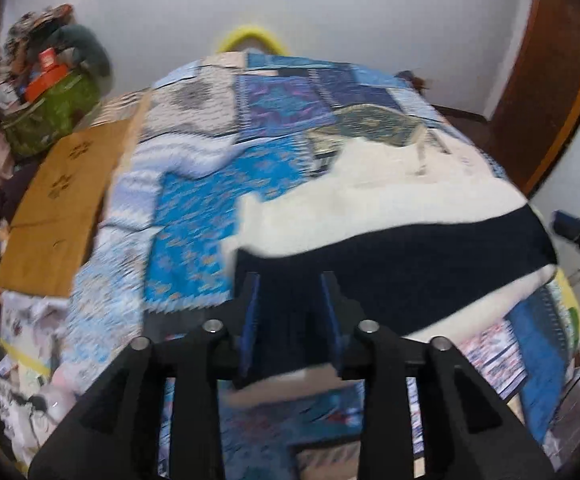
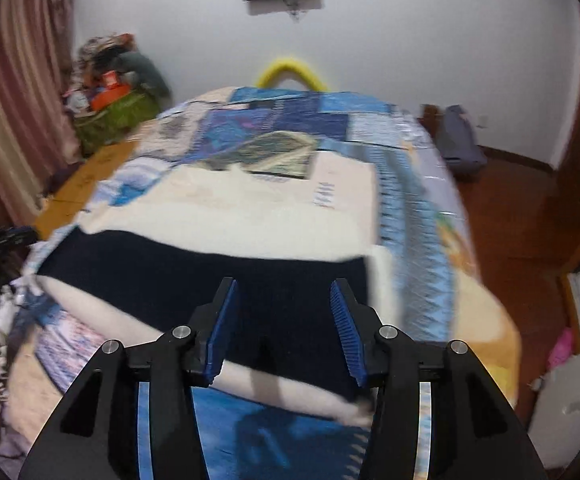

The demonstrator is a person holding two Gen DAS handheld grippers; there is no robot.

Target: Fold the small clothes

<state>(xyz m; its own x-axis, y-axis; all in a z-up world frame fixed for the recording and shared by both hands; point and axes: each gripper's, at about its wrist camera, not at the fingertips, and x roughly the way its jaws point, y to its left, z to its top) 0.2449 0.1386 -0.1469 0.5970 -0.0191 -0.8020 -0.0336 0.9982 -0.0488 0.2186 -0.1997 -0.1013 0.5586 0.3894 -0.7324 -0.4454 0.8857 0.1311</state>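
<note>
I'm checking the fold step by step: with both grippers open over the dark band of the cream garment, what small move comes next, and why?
Probably lift both grippers clear and look over the fold. The left gripper and right gripper stand open, nothing pinched, and the garment's dark band lies flat across the cream cloth on the patterned bedspread. The blur hides whether the edges line up.
</note>
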